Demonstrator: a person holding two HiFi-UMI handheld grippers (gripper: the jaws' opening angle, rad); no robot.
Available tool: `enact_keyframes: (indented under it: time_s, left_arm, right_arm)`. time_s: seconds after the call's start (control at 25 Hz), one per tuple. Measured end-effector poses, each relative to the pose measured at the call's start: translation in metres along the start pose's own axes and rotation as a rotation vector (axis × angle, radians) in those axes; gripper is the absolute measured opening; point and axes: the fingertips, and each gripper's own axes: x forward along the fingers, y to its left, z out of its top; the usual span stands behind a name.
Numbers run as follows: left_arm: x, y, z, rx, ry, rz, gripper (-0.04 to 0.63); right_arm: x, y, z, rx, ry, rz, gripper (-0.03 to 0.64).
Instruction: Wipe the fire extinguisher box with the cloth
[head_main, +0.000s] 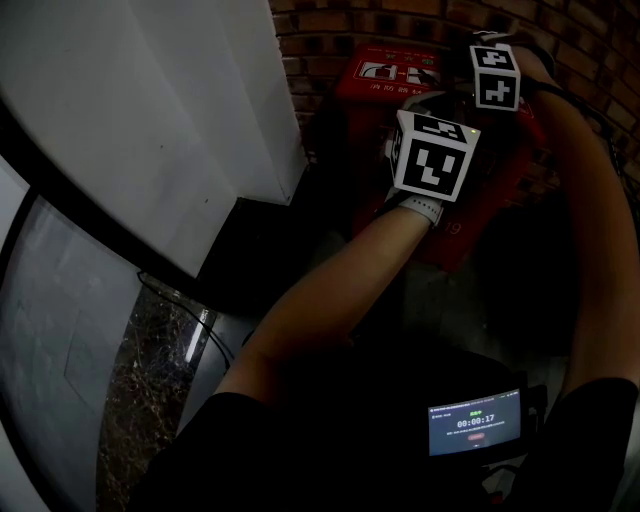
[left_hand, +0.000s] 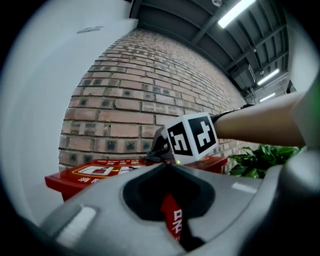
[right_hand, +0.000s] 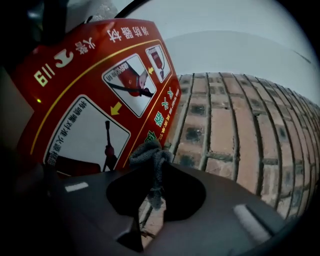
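Against the brick wall (left_hand: 150, 90) stands the red fire extinguisher box (head_main: 395, 75), with your 2 hand-held grippers at its top. Your right hand-held gripper (right_hand: 152, 167) has its jaws clamped on a bunched grey cloth (right_hand: 149, 152), just past the edge of the box's printed lid, near the bricks. Your left hand-held gripper (left_hand: 170, 167) has its jaws pressed together with nothing between them, nearer you, and red box surface shows below its tips.

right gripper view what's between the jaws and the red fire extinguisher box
A bunched grey cloth, pinched in the right gripper, sits before the red box; right gripper view shows it.
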Motion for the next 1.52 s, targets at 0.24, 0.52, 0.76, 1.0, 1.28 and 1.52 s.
enact_keyframes:
  time_s: [0.24, 0.52, 0.76, 1.0, 1.28, 1.52]
  left_arm:
    - [0.0, 0.001, 0.0, 0.013, -0.007, 0.021, 0.0]
    - [-0.002, 0.001, -0.002, 0.02, 0.011, 0.041, 0.0]
    - [-0.002, 0.002, -0.002, 0.031, 0.027, 0.062, 0.0]
    - [-0.001, -0.003, -0.003, 0.083, 0.029, 0.084, 0.0]
    - [-0.01, -0.01, 0.002, 0.042, 0.037, 0.085, 0.0]
    - [-0.01, -0.024, 0.014, 0.045, 0.011, 0.07, 0.0]
  right_arm:
    - [-0.021, 0.009, 0.012, 0.02, -0.05, -0.004, 0.049]
    - [-0.059, 0.028, 0.029, 0.061, -0.115, 0.024, 0.049]
    - [-0.091, 0.044, 0.037, 0.088, -0.159, 0.035, 0.049]
    - [-0.121, 0.057, 0.045, 0.102, -0.197, 0.043, 0.049]
    - [-0.144, 0.07, 0.053, 0.098, -0.223, 0.071, 0.049]
    - [-0.154, 0.064, 0.028, 0.126, -0.177, 0.048, 0.052]
